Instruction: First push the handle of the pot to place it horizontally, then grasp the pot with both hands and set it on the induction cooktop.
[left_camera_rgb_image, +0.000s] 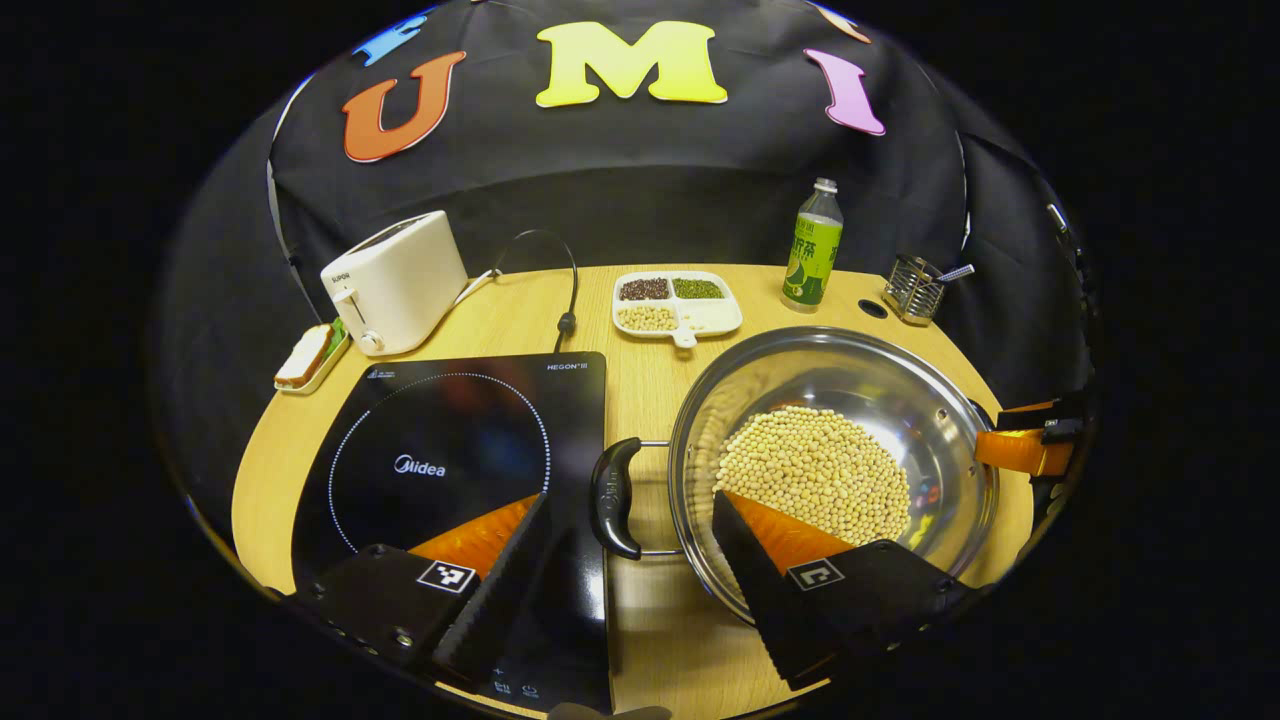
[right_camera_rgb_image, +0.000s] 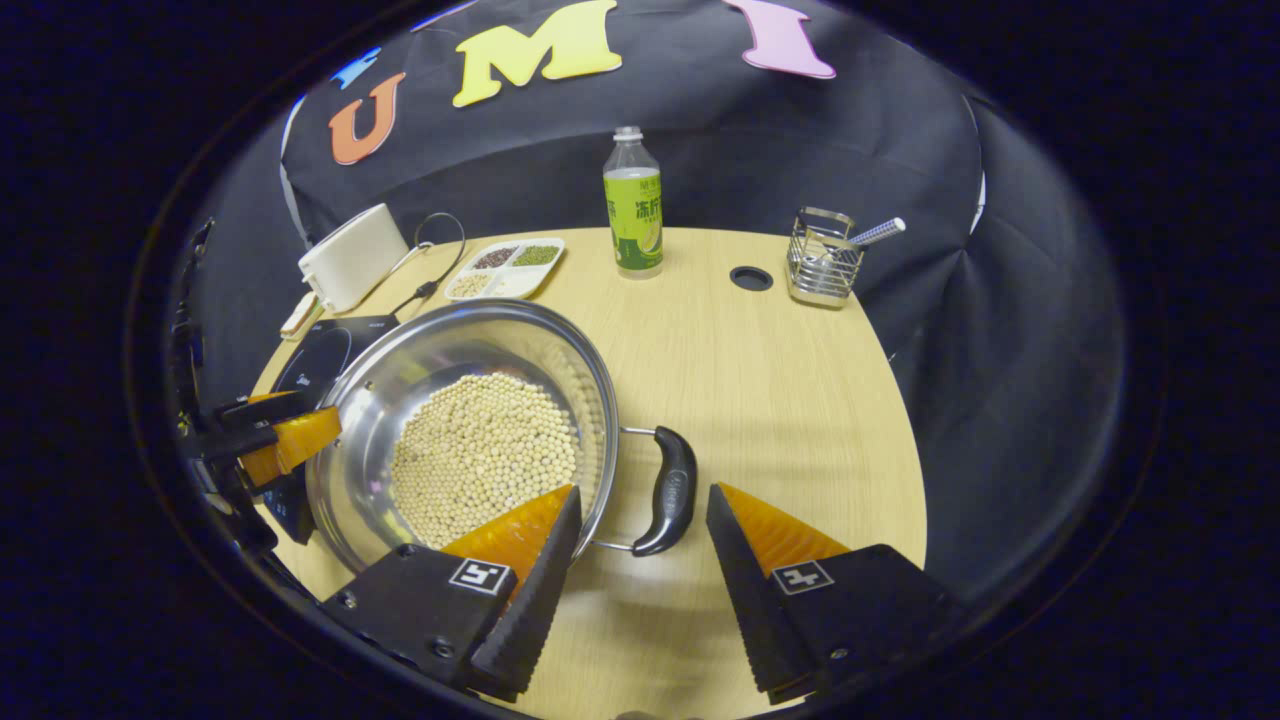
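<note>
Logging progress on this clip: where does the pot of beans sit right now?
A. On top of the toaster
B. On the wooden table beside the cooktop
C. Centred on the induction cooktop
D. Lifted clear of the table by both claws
B: the pot rests on the table, to the right of the induction cooktop in the left gripper view.
</note>
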